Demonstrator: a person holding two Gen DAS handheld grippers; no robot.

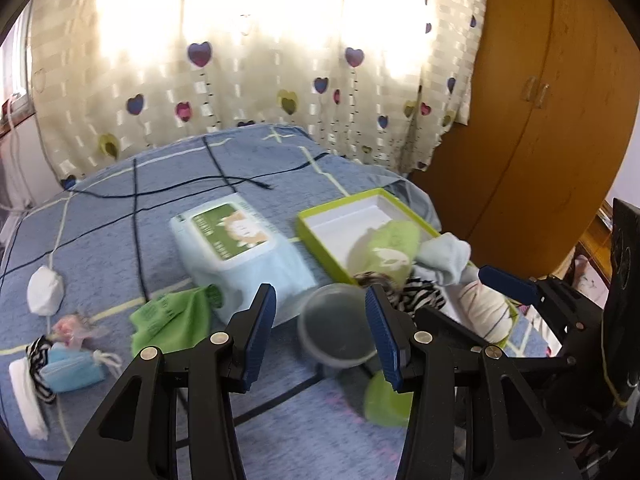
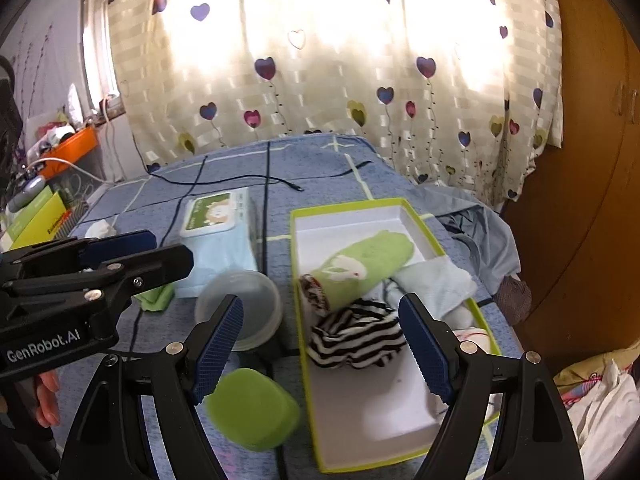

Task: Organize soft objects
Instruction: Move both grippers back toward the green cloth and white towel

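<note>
both jaws spread, nothing held. left gripper (image 1: 320, 332) over the clear tub (image 1: 336, 330), right gripper (image 2: 320, 344) above striped sock (image 2: 356, 338) in the green-rimmed box (image 2: 404, 206). sock looks light, floppy; pinch its bunched middle. only left view shows loose socks (image 1: 60, 364) at bed edge.

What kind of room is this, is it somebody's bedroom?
Most likely a bedroom. Things lie on a bed with a blue checked sheet, heart-patterned curtains cover the window, and a wooden wardrobe stands beside it.
</note>
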